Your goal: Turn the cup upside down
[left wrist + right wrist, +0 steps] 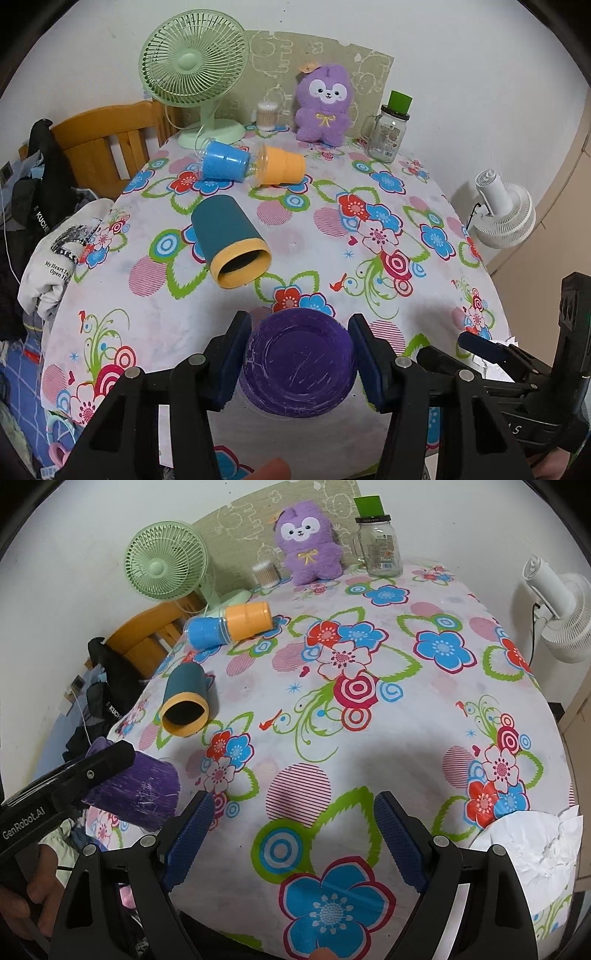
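Observation:
My left gripper (299,363) is shut on a purple cup (300,365), its flat base facing the camera, held above the near edge of the flowered table (369,266). The cup also shows at the left of the right wrist view (144,797), lying sideways in the left gripper. My right gripper (293,842) is open and empty over the table's near part. A teal cup with a yellow rim (229,242) lies on its side, mouth toward me; it also shows in the right wrist view (186,703).
A blue cup (223,160) and an orange cup (282,166) lie on their sides at the back. A green fan (194,70), purple plush (325,103) and glass jar (388,136) stand along the wall. Crumpled white paper (532,845) lies front right. A wooden chair (107,144) stands left.

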{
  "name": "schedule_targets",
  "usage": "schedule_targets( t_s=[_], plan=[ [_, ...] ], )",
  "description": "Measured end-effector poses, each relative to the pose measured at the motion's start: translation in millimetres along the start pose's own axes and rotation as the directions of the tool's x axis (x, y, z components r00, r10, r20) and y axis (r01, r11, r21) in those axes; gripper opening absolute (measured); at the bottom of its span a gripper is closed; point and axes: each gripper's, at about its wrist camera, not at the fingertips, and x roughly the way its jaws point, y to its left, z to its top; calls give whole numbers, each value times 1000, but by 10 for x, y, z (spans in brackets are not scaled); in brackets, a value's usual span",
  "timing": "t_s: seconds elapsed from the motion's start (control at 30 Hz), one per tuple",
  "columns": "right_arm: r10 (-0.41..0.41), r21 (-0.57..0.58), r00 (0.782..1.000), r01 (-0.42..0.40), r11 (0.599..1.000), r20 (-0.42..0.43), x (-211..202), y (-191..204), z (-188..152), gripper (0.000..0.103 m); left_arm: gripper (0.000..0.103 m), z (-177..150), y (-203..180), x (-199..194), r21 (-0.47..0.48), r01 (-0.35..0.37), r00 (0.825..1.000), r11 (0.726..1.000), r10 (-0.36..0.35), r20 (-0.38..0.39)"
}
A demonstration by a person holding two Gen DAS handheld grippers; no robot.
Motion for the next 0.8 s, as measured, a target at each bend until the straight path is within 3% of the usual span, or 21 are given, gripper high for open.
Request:
schedule_targets(
  t_s=[0.37, 0.47, 0.8],
  plan=[
    [-2, 0, 1000, 2, 1000, -9, 40, 9, 1, 90, 58, -3, 8, 20, -4, 7, 1000, 1000, -7, -6],
    [-2, -1, 1000, 2, 1000, -10, 46, 10, 1, 90, 66, -2, 14, 17, -10, 15, 1000, 1000, -15, -7],
    [-1, -1, 1000, 1, 1000, -12, 66, 18, 3, 90, 75, 4, 53, 10, -25, 10, 1000, 1000, -10, -2]
  ],
)
